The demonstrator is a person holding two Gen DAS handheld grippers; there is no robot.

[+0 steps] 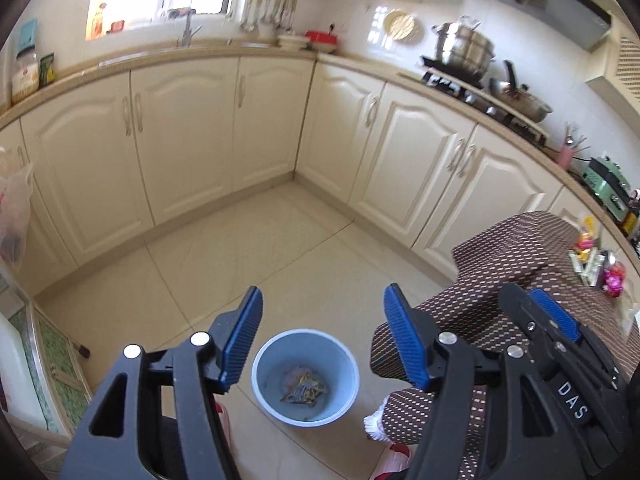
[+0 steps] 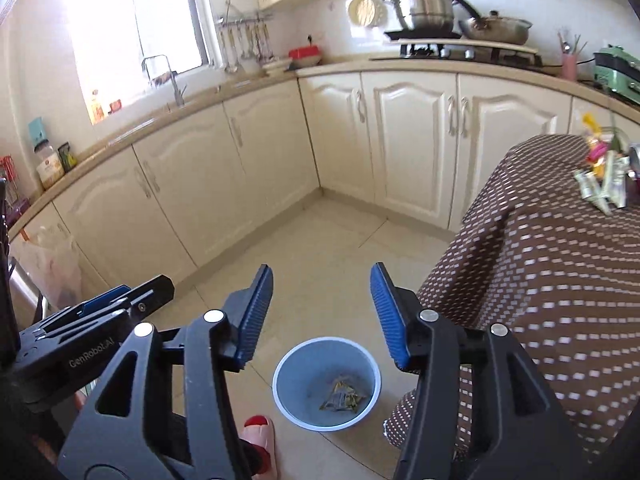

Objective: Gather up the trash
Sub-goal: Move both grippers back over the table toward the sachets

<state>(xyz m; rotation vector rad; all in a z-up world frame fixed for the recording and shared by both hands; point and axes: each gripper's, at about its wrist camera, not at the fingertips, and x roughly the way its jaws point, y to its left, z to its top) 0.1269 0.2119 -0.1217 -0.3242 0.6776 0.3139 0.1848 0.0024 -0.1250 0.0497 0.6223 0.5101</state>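
Note:
A light blue bin (image 1: 306,378) (image 2: 327,383) stands on the tiled floor beside the table, with crumpled wrappers (image 1: 303,390) (image 2: 342,398) lying at its bottom. Well above it my left gripper (image 1: 322,312) is open with nothing between its blue pads. My right gripper (image 2: 322,290) is open and empty too, also high over the bin. Each gripper shows at the edge of the other's view. More trash (image 1: 596,262) (image 2: 604,178), colourful wrappers and packets, lies on the brown dotted tablecloth (image 1: 500,264) (image 2: 552,272) to the right.
Cream cabinets (image 1: 192,136) run along an L-shaped counter with a sink, a stove and pots (image 1: 464,46). A plastic bag (image 1: 14,216) hangs at the left. A foot in a red slipper (image 2: 260,440) stands near the bin.

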